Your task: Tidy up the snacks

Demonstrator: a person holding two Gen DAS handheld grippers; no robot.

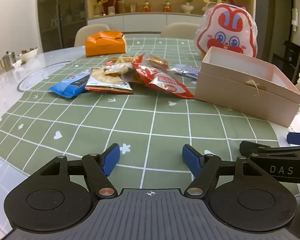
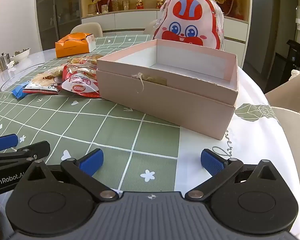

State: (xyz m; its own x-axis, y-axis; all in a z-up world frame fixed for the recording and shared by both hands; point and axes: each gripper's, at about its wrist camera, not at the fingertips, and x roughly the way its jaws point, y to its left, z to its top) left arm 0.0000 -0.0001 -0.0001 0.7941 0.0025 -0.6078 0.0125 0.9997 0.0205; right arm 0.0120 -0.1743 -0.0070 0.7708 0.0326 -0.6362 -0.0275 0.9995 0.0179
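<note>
A: Left wrist view first. Left gripper [image 1: 151, 160] low over the green checked tablecloth [image 1: 130, 124], its 2 blue-padded fingers [image 1: 111, 159] spread wide, nothing between them, nothing touched.

B: And the snacks?

A: Heaped mid-table, well ahead of the fingers: a blue foil snack packet [image 1: 70, 86] at the left edge, a white-and-red cracker bag [image 1: 108, 81] just beside it, a red glossy snack bag [image 1: 166, 82] on the right, clear-wrapped cookies [image 1: 158, 61] behind. Red bag's tip close to the open pale pink cardboard box [image 1: 248, 92], contact hard to judge. Behind the box, a pink-and-red rabbit-face pouch [image 1: 228, 30], upright. Far left of that, an orange paper box [image 1: 105, 44]. Part of the right gripper [image 1: 274, 160] visible at the right edge.

B: Right wrist view?

A: Right gripper [image 2: 151, 162] also low above the cloth, 2 blue pads [image 2: 212, 163] held far apart, gripping nothing. Pink box [image 2: 170, 98] straight ahead, lid off, interior white with nothing visible inside, a frayed string tag on its front wall. Snack pile to the box's left: red bag [image 2: 80, 84] against the box's left wall, cracker bag [image 2: 43, 87] next, blue packet [image 2: 20, 91] outermost. Rabbit pouch [image 2: 190, 22] behind the box. Orange box [image 2: 73, 47] far back left. Left gripper [image 2: 18, 150] showing at the left edge.
</note>
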